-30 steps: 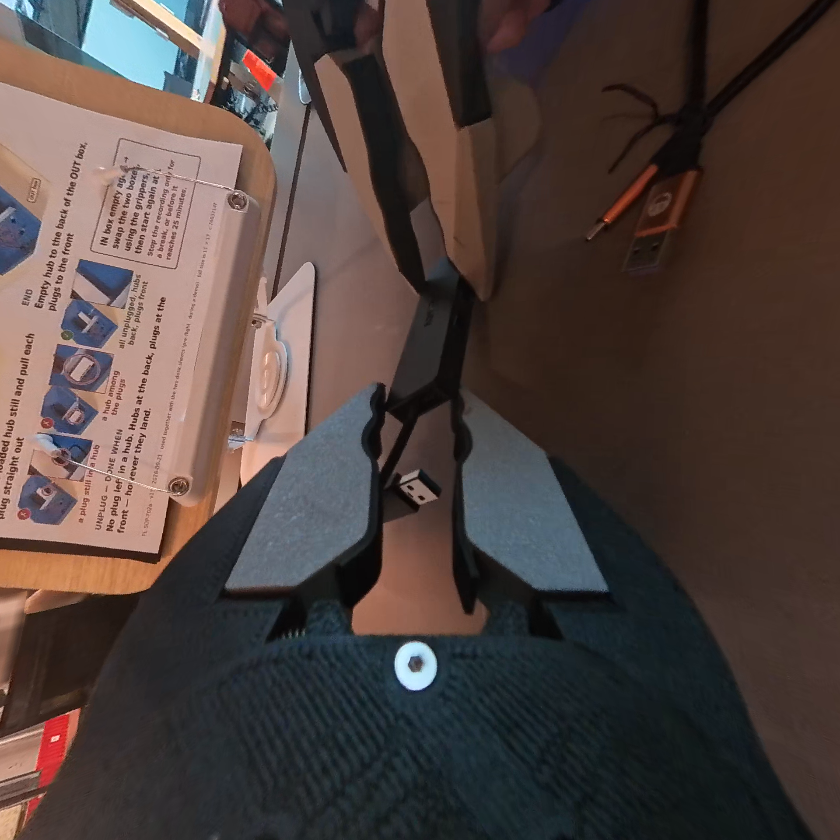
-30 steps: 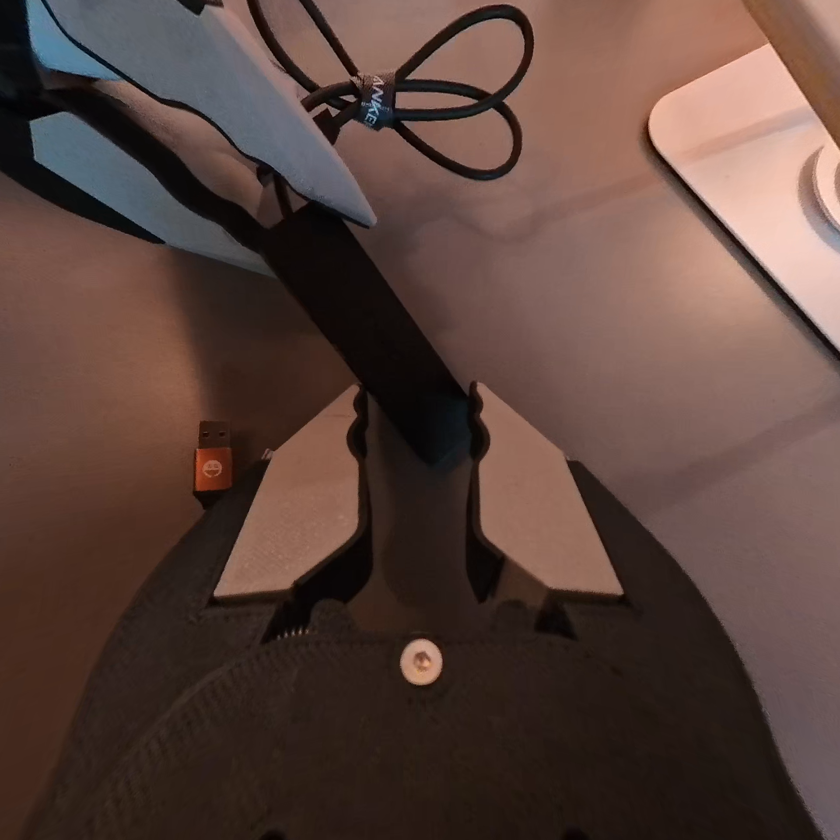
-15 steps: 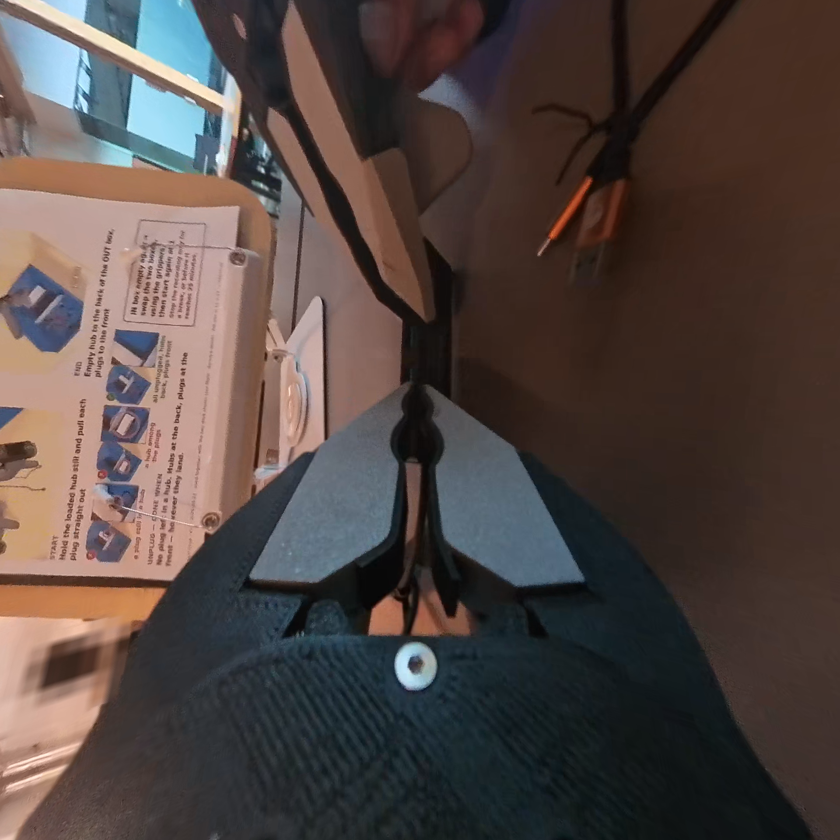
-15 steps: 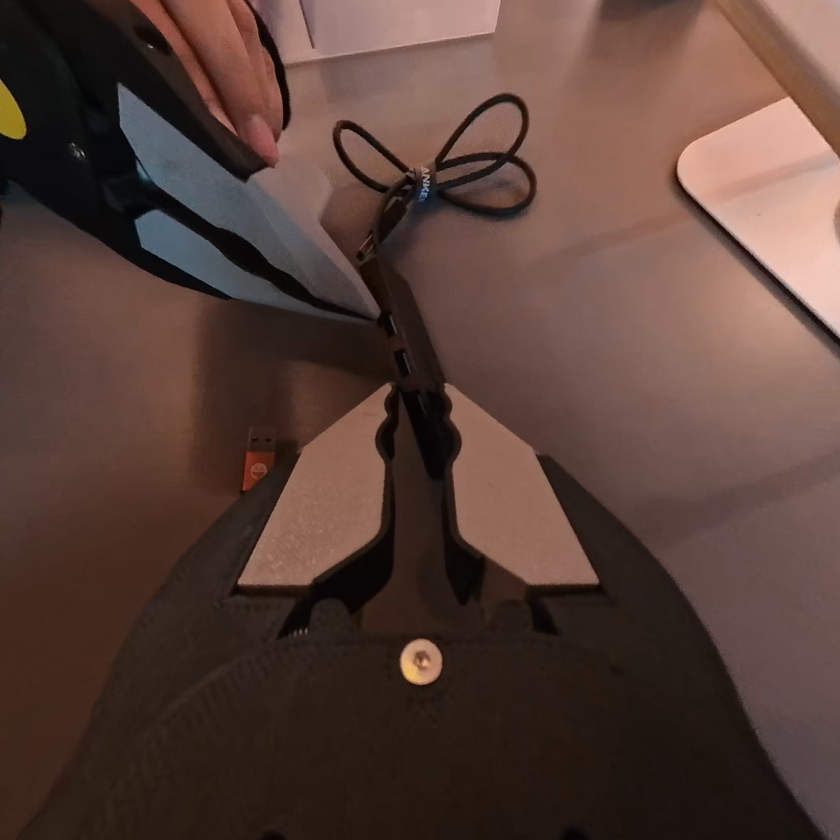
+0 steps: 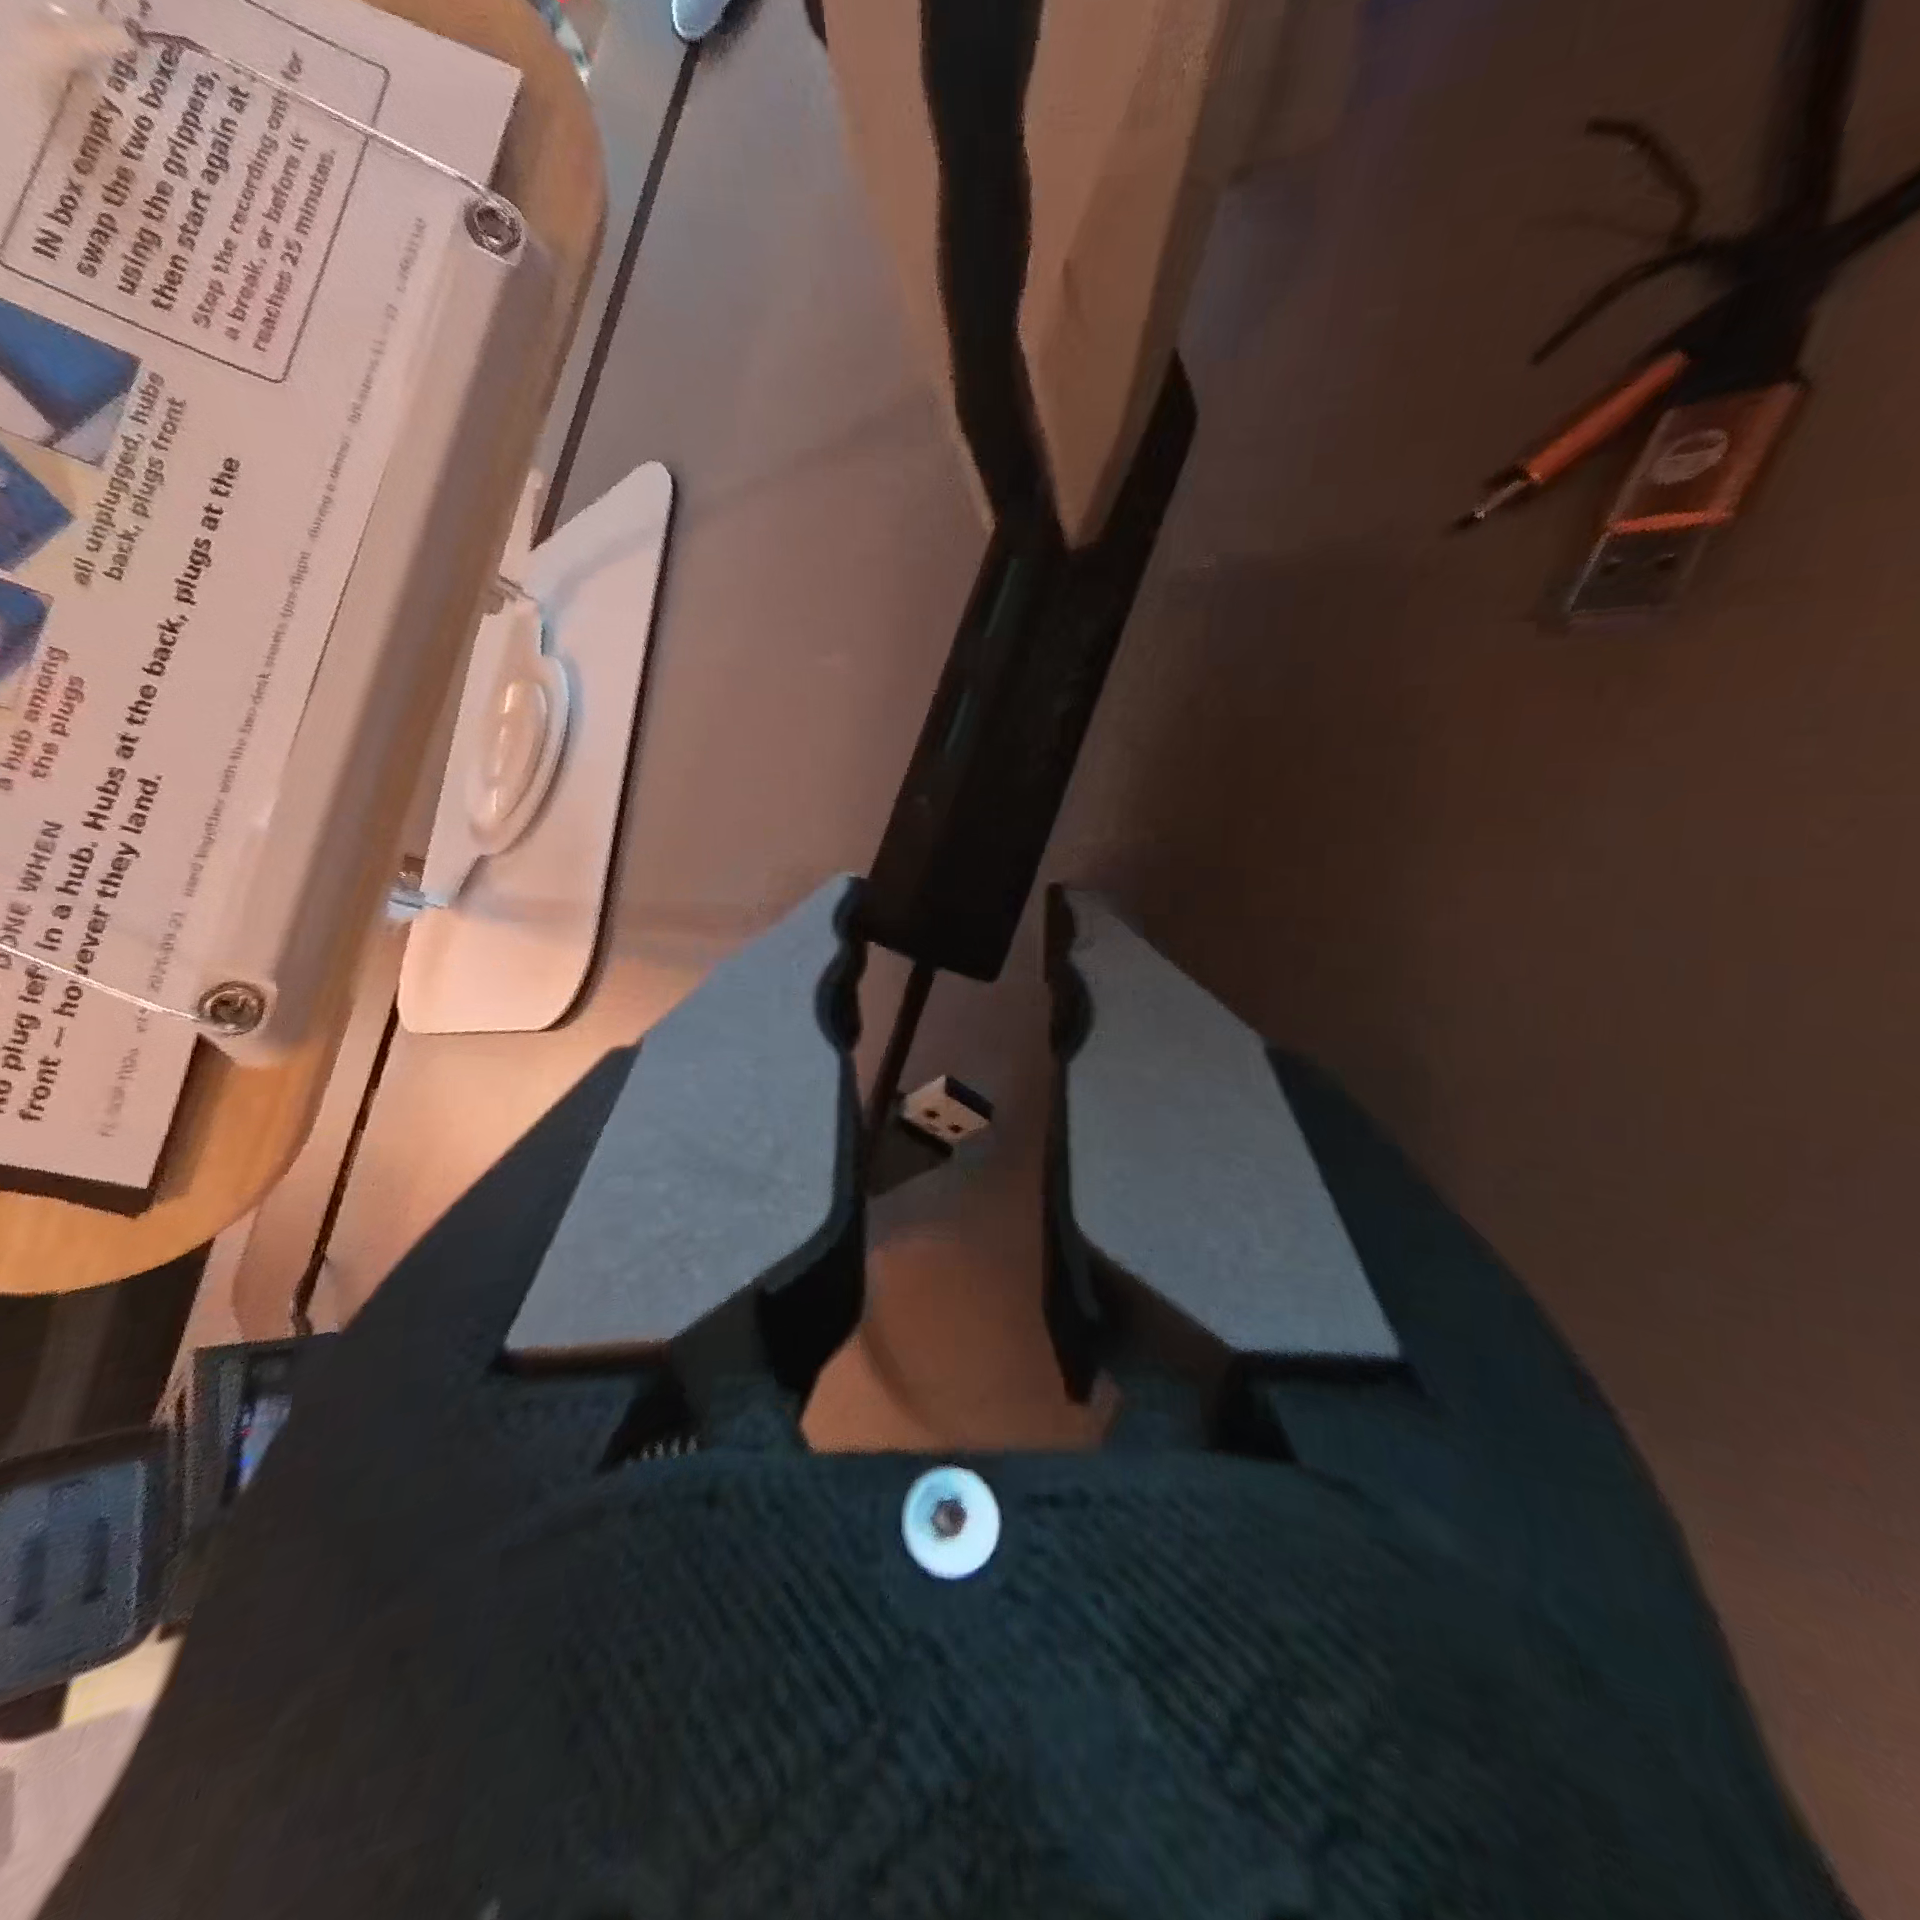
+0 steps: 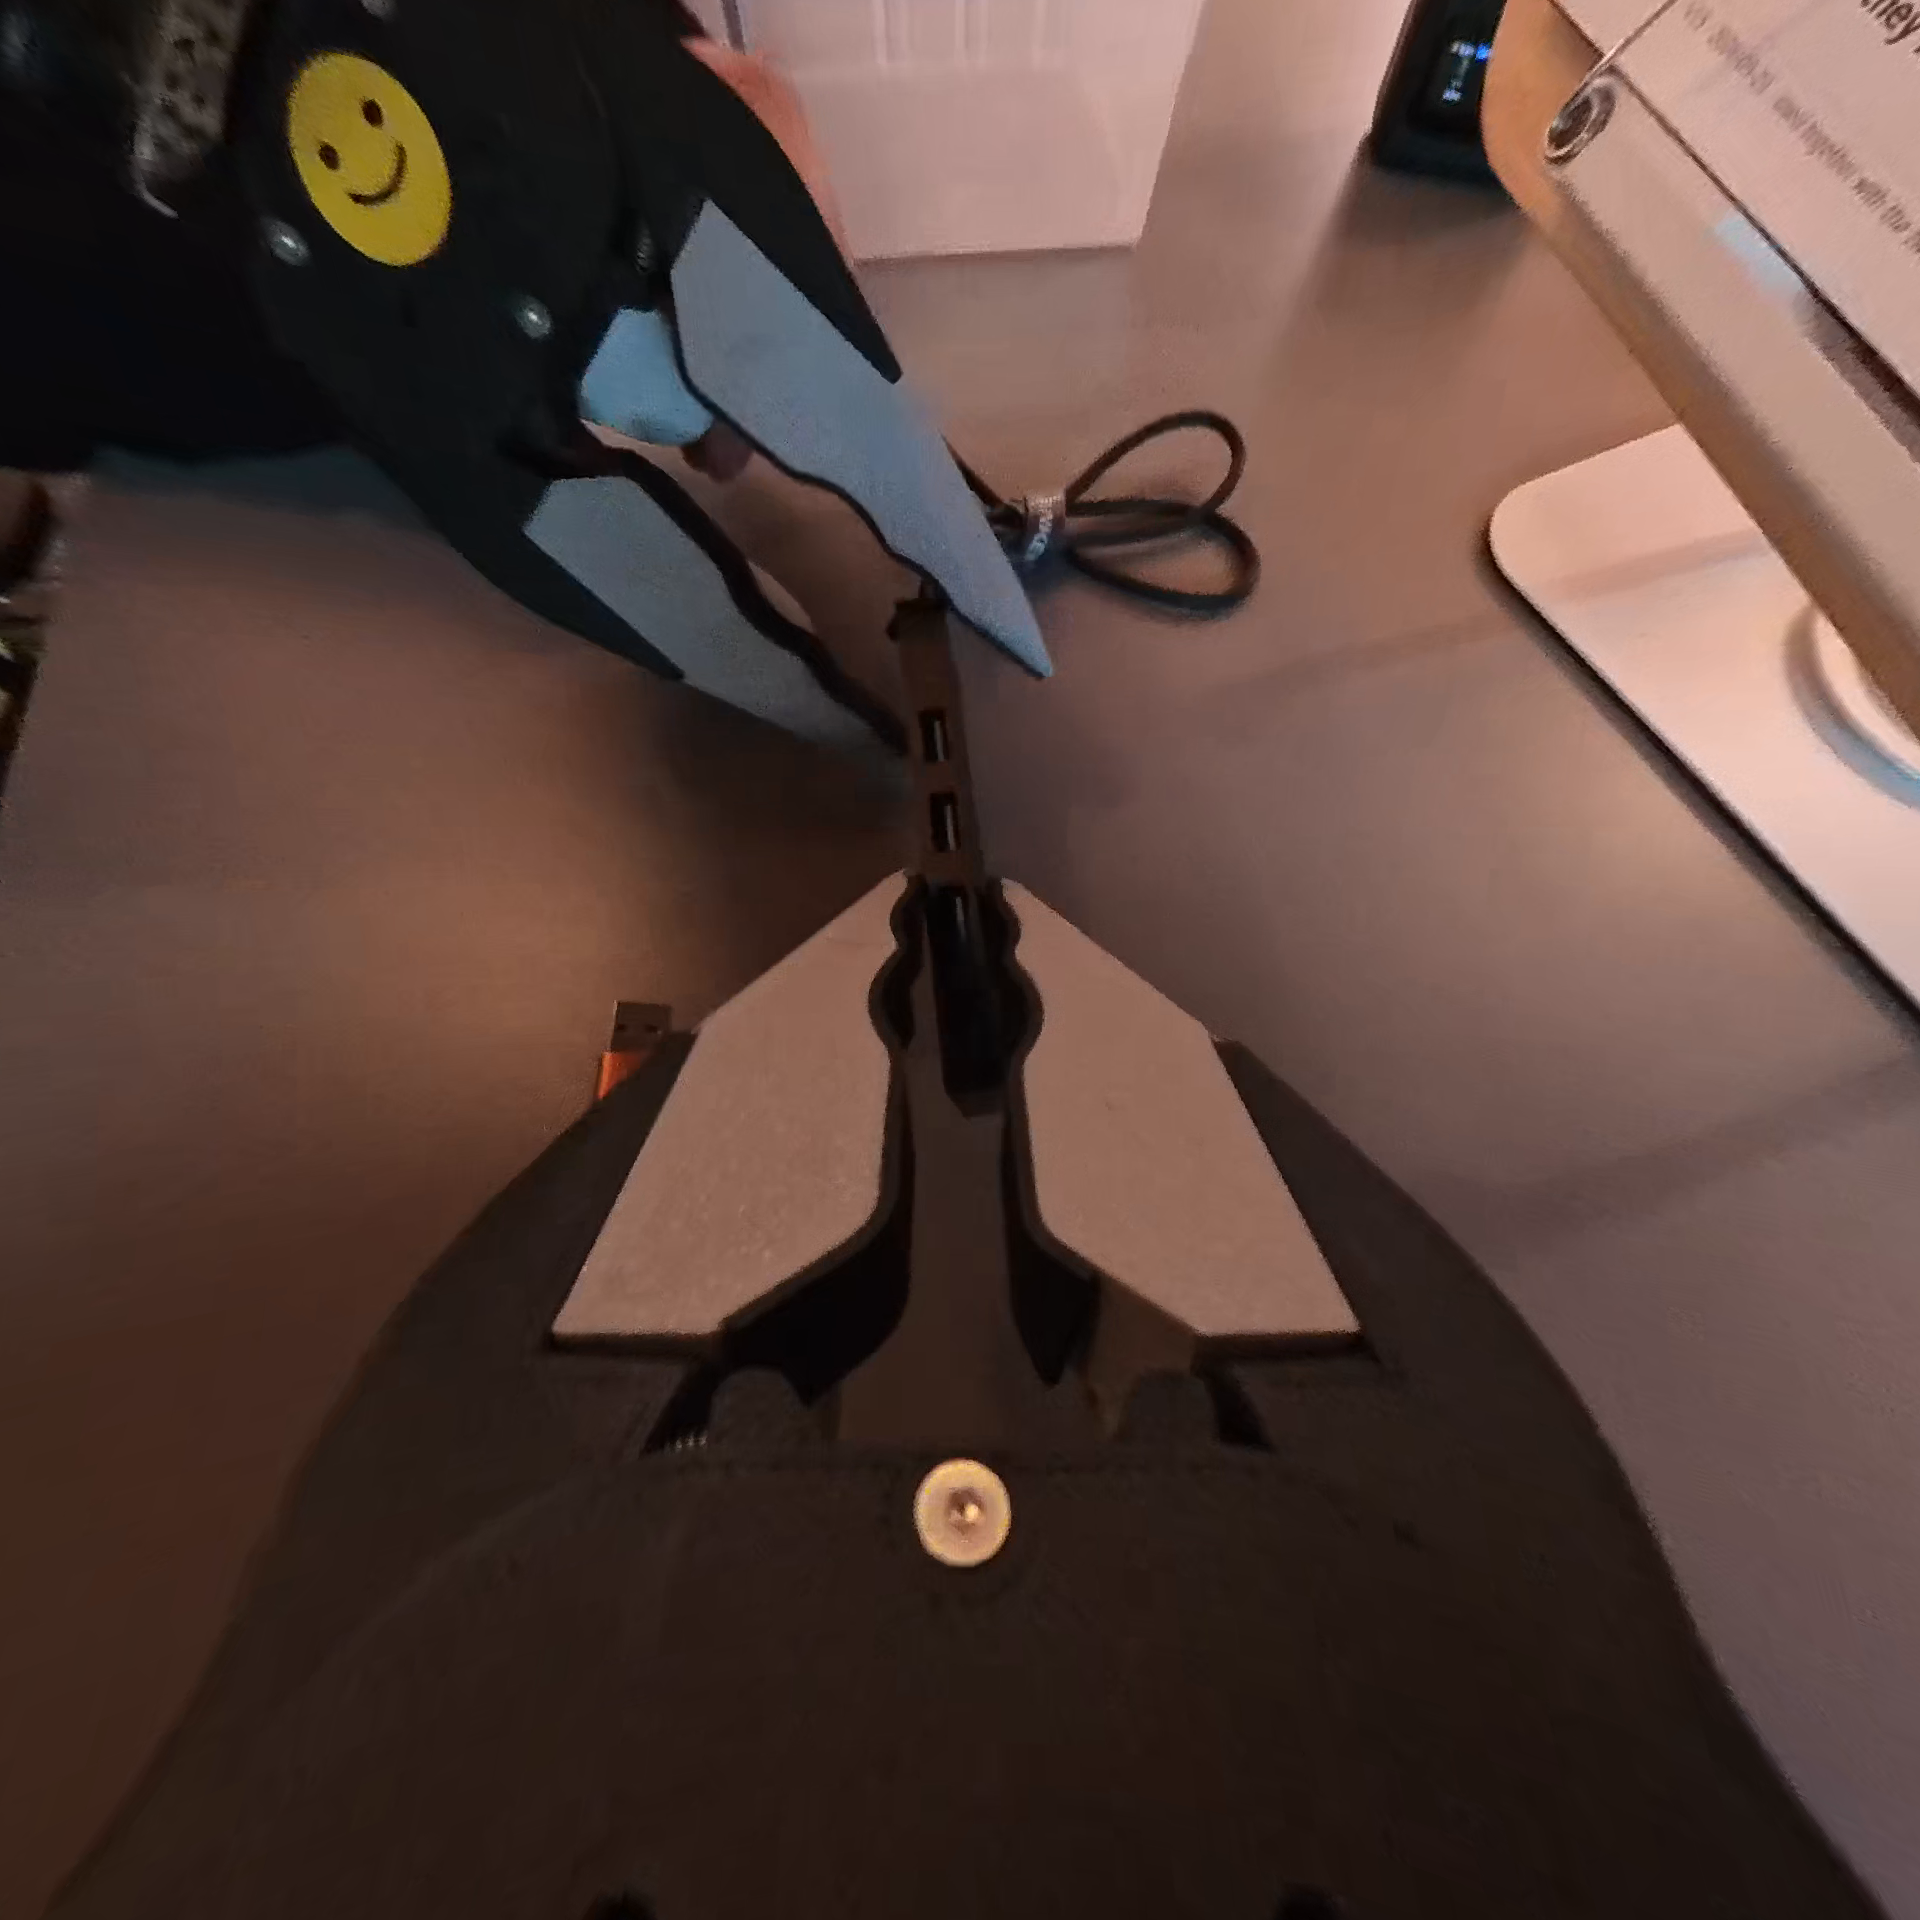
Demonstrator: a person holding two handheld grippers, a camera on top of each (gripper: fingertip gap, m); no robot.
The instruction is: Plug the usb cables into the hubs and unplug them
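So the left gripper [image 5: 951,914] is back to wide open. Half a second ago its jaws were pinched almost together on the thin lead at the hub [image 5: 997,727]'s near end, and now there's a clear gap on the right side, with the hub's end sitting just inside the tips, up against the left finger. I can't tell if it's actually touching or just really close. My read is the left one has given up its grip, so nothing's getting plugged in right this second and it probably has to re-grab or go fetch a cable. The hub's own short lead hangs out of that end, and its silver plug [image 5: 940,1117] sits loose just behind the hub, between the open jaws. At the hub's far end, the right gripper [image 6: 951,894] is narrow and clamped on the body, so it's the one really carrying it, lifted off the counter [image 5: 1455,935] and turned on edge. The two ports I can see from the right wrist view look empty. Out beyond the hub there's a bundled black cable [image 6: 1132,530] lying on the counter, and off to the hub's right in the left wrist view there's an orange USB plug [image 5: 1662,499], well apart from it. The instruction sheet [image 5: 208,468] on its wooden board is off to the hub's left.
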